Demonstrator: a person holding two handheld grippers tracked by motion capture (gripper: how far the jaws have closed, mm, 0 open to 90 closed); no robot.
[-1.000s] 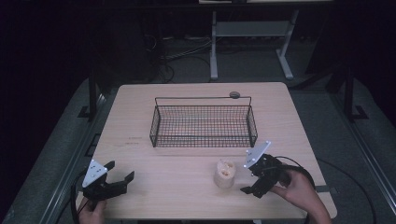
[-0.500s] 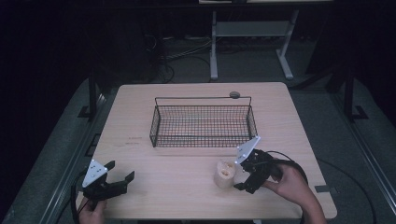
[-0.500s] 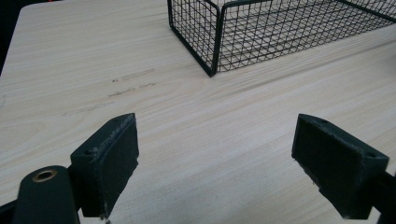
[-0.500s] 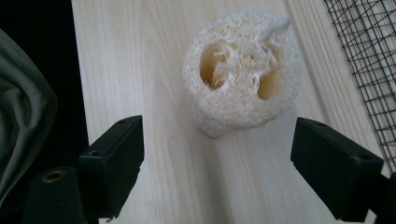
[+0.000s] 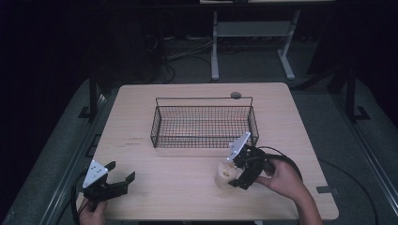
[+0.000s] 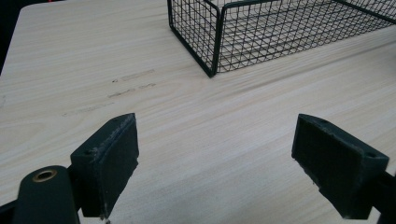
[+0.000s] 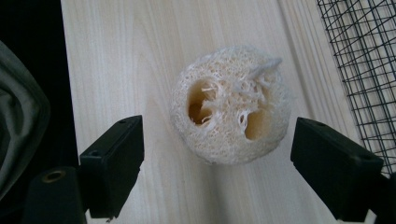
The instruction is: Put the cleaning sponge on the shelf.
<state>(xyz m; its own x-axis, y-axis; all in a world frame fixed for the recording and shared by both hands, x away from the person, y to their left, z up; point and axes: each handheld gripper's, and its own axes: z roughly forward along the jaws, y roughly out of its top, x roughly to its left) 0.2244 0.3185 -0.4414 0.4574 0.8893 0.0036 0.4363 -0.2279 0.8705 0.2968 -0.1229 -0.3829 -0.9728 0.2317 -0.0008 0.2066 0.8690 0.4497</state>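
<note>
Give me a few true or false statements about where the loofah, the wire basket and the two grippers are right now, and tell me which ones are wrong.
1. The loofah stands on the table, outside the wire basket. True.
2. The right gripper is shut on the loofah. False: its jaws are open, one on each side of the loofah, with a gap on both sides.
3. The left gripper holds the basket's rim. False: it is open over bare table, short of the basket.
4. The basket holds nothing visible. True.
5. The loofah lies near the left gripper. False: in the high view it sits at the right gripper, far from the left one.
</note>
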